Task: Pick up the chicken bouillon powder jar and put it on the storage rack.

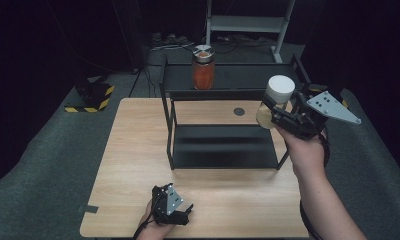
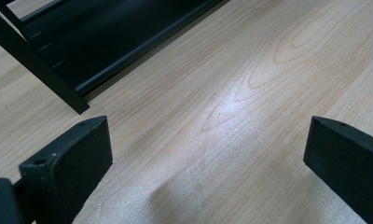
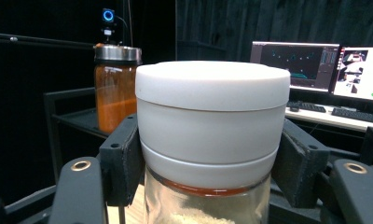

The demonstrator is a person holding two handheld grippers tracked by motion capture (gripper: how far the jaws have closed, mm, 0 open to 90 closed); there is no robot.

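Dark curtains and a grey carpeted floor ring the pale wooden table where I work, and on it stands a black two-tier shelf. My right gripper is clamped on a white-lidded jar, its pads pressing just below the lid on the white collar, with clear glass and a pale powdery fill showing beneath; I hold it in the air near the shelf's right end, about level with the top tier and tilted a little toward it. On that top tier, towards the left, an orange jar with a metal lid already stands upright, so I judge my job is to set this jar beside it. To do that well I should bring the jar upright before it goes down, carry its base clear over the shelf's raised front rail, and pick a spot well apart from the orange jar so the two do not knock. I should lower until the base sits flat on the tier, and only then let my jaws go, since a grip this high on the jar could let the heavy bottom swing. My left gripper rests low at the table's near edge, jaws spread wide over bare wood with nothing between them. Beyond the shelf, monitors glow on a desk.
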